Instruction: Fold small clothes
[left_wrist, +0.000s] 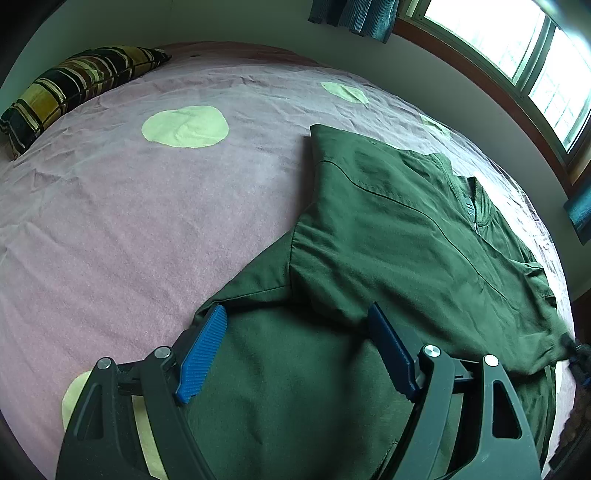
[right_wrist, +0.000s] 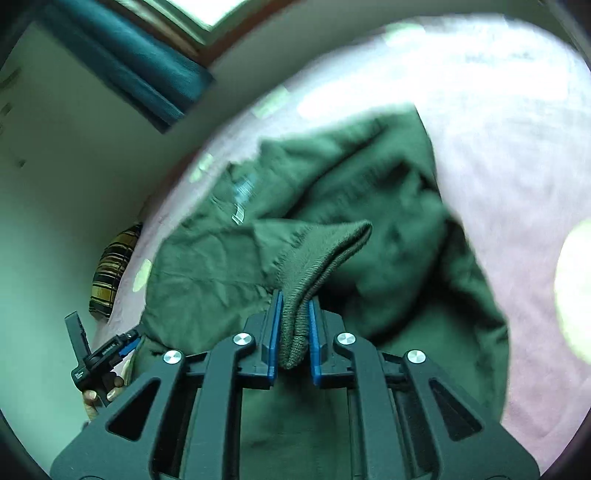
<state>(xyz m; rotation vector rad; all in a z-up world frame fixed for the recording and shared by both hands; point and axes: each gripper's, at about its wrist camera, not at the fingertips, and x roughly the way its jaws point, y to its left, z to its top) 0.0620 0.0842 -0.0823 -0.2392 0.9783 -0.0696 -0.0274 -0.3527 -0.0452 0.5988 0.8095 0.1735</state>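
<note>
A dark green jacket (left_wrist: 388, 236) lies on the pink bedspread (left_wrist: 147, 206), one sleeve folded across its body. My left gripper (left_wrist: 295, 317) is open just above the jacket's near part, its blue pads (left_wrist: 201, 354) spread wide with nothing between them. My right gripper (right_wrist: 295, 299) is shut on the jacket's ribbed knit cuff (right_wrist: 314, 266) and holds it lifted over the crumpled jacket (right_wrist: 388, 229). The right gripper also shows small at the right edge of the left wrist view (left_wrist: 576, 354). The left gripper shows at the lower left of the right wrist view (right_wrist: 127, 343).
A striped pillow (left_wrist: 74, 85) lies at the far left corner of the bed. A window (left_wrist: 517, 48) with teal curtains (left_wrist: 354, 14) runs along the wall behind the bed. The bedspread has pale green round patches (left_wrist: 184, 125).
</note>
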